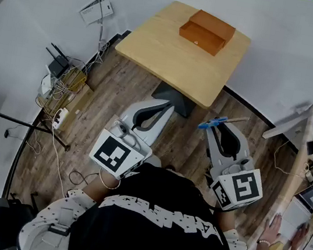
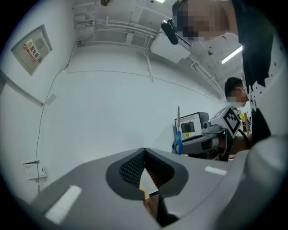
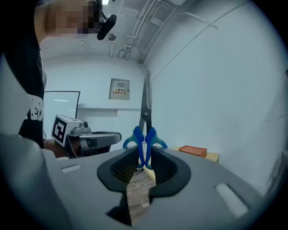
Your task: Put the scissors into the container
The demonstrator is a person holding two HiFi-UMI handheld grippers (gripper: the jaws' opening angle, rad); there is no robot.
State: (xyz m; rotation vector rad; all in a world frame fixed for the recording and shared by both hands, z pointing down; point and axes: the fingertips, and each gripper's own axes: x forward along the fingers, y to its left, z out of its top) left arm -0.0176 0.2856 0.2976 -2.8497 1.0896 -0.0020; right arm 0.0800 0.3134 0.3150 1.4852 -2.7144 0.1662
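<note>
The scissors (image 1: 218, 123) have blue handles and steel blades, and my right gripper (image 1: 217, 129) is shut on the handles. In the right gripper view the scissors (image 3: 145, 130) stand upright between the pads with the blades pointing up. The container (image 1: 206, 32) is an orange-brown box on the far part of the light wooden table (image 1: 173, 59), well ahead of both grippers; it also shows small at the right (image 3: 192, 151). My left gripper (image 1: 168, 106) hangs level beside the right one, its jaws (image 2: 144, 151) closed tip to tip with nothing in them.
The table's dark base (image 1: 175, 98) stands on the wood floor just ahead of the grippers. A router and tangled cables (image 1: 63, 80) lie at the left wall. Another person's hand (image 1: 272, 228) and a cluttered desk are at the lower right.
</note>
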